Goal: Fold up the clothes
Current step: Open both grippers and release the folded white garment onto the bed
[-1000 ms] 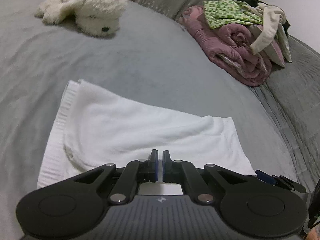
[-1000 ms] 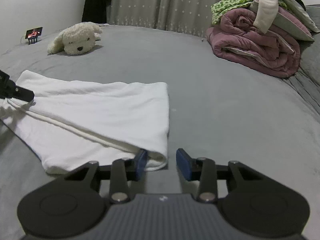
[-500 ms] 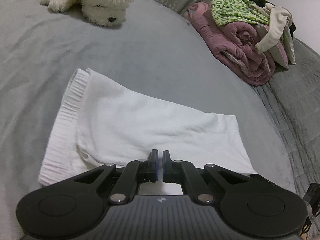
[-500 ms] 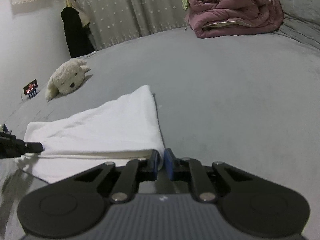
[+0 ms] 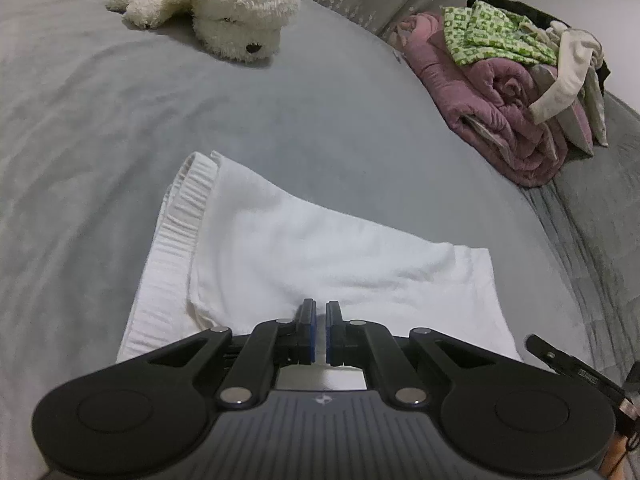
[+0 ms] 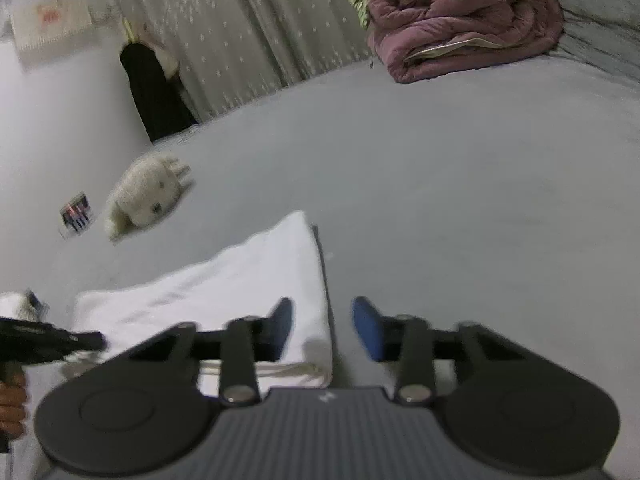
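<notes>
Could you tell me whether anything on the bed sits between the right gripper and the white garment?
Nothing visible does. The open right gripper hangs right over the white garment's near edge; the plush dog and the blanket pile lie well beyond it.

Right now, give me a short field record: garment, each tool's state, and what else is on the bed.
garment: white garment, folded over, flat on the grey bed
left tool: shut on the garment's near edge
right tool: open, fingers astride the garment's corner
stuffed toy: far side, lying apart from the garment
laundry pile: far right, pink blanket under green and cream clothes
view quality: right wrist view blurred
</notes>
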A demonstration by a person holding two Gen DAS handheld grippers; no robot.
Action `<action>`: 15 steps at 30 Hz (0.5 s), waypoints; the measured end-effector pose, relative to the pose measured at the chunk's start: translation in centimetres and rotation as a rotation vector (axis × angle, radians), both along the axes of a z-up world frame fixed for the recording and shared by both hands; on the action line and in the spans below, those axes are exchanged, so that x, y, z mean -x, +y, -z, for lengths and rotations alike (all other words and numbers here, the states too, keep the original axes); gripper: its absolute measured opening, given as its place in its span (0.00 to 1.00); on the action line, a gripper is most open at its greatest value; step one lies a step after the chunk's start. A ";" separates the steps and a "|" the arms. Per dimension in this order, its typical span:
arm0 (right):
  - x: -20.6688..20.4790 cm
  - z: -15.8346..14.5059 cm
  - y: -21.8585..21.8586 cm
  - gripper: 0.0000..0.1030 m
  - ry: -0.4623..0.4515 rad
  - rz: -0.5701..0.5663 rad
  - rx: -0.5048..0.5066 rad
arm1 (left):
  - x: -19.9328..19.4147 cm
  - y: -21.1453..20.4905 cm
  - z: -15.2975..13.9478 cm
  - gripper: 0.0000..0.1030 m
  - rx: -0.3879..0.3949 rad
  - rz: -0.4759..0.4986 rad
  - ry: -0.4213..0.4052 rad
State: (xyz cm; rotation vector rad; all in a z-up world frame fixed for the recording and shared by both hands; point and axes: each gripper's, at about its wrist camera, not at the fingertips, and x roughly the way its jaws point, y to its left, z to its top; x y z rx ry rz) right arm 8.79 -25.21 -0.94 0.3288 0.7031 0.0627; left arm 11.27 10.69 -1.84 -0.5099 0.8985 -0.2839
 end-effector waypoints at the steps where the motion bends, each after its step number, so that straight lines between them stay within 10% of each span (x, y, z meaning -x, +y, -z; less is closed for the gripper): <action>1: -0.4 0.2 0.6 0.10 0.007 -0.005 0.027 | 0.0 0.0 0.0 0.02 -0.003 -0.002 -0.002; 15: 0.2 1.8 2.2 0.07 0.048 -0.042 0.296 | 0.3 0.7 0.4 0.02 0.029 -0.031 0.039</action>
